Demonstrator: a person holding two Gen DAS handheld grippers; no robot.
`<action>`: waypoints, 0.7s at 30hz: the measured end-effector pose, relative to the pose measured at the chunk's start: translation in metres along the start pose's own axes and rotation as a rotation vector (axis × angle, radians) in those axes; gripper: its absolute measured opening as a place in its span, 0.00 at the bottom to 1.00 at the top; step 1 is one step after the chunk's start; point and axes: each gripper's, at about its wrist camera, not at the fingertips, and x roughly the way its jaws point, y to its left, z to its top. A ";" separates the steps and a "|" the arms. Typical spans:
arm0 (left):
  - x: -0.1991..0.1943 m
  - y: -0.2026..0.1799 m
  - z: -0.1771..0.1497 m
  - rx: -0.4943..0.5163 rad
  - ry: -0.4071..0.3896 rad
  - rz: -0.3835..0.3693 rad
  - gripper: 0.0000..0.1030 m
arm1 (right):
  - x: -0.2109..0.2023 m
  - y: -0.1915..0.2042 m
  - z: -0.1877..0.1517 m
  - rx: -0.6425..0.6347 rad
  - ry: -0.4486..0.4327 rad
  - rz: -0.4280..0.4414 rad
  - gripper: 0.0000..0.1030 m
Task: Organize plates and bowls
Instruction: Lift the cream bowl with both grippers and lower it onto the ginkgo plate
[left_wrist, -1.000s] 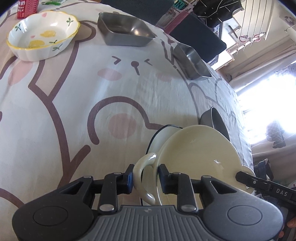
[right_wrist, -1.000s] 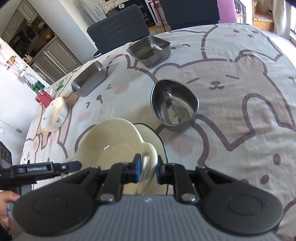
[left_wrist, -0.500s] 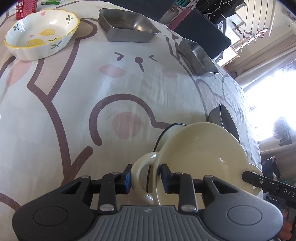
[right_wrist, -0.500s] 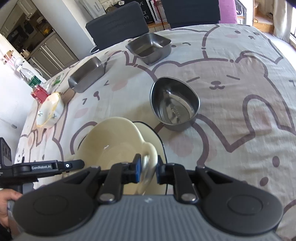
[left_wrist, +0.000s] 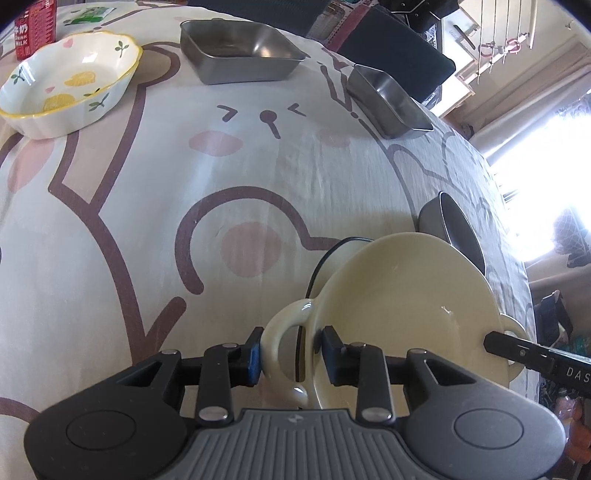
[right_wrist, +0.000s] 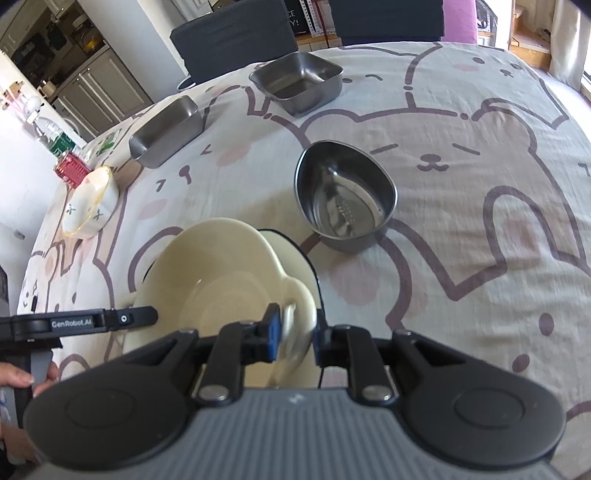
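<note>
Cream two-handled bowl (left_wrist: 406, 295) sits over a dark-rimmed plate (right_wrist: 295, 251), which it mostly hides. Left gripper (left_wrist: 291, 354) clamps one loop handle; right gripper (right_wrist: 295, 334) pinches the opposite handle, narrow. Round steel bowl (right_wrist: 343, 199), two steel trays (left_wrist: 240, 55) (left_wrist: 388, 99) and floral dish (left_wrist: 66, 81): all empty. Bear-print cloth (left_wrist: 147, 206) underneath.

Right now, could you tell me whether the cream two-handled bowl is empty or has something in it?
Empty: the cream bowl shows only bare glazed interior with a small glint, and the right wrist view shows the same.
</note>
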 end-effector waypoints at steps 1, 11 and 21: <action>0.000 0.000 0.000 0.003 0.000 0.001 0.33 | 0.000 0.001 0.000 -0.007 0.003 -0.002 0.21; -0.001 -0.006 0.000 0.070 -0.002 0.015 0.33 | 0.005 -0.002 0.002 -0.032 0.031 0.010 0.22; -0.003 -0.009 -0.001 0.108 -0.004 0.012 0.32 | 0.014 -0.003 0.001 -0.050 0.072 -0.025 0.26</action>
